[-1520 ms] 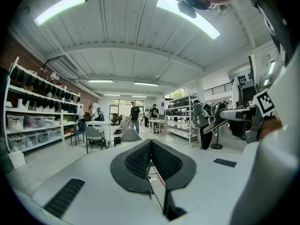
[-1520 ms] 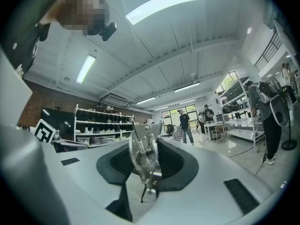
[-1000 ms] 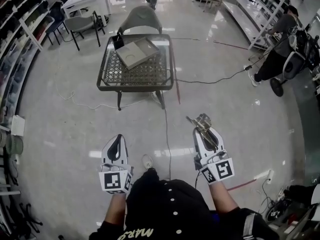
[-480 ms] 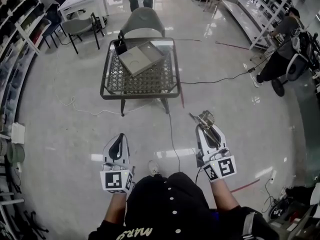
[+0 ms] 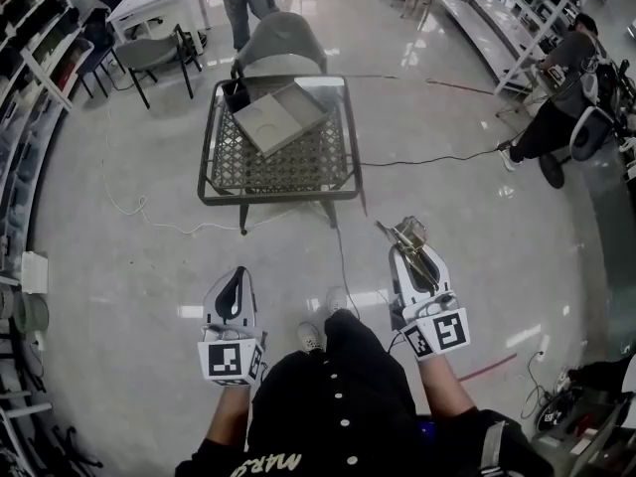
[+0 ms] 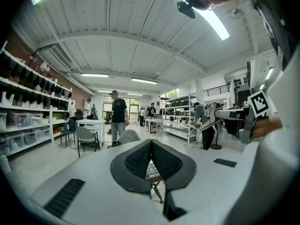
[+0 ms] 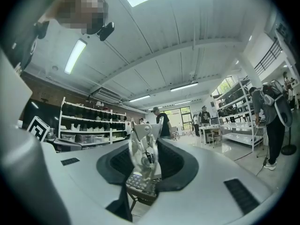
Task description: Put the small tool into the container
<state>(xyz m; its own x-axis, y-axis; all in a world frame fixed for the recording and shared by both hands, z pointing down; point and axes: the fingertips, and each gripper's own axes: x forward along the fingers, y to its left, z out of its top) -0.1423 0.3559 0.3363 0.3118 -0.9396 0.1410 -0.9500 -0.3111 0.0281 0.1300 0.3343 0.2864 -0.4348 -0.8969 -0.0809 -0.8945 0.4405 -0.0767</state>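
Pale lettering (image 5: 273, 462) runs along the person's black top (image 5: 328, 405) at the bottom edge of the head view. It is upside down and cut by the frame, and only "MAR" can be made out. The lower-left marker (image 5: 227, 359) and the lower-right marker (image 5: 437, 334) carry square black-and-white coded patterns, with no letters or numbers. Anything printed on the shelves (image 6: 28, 109) at the left of the left gripper view is too small to read.
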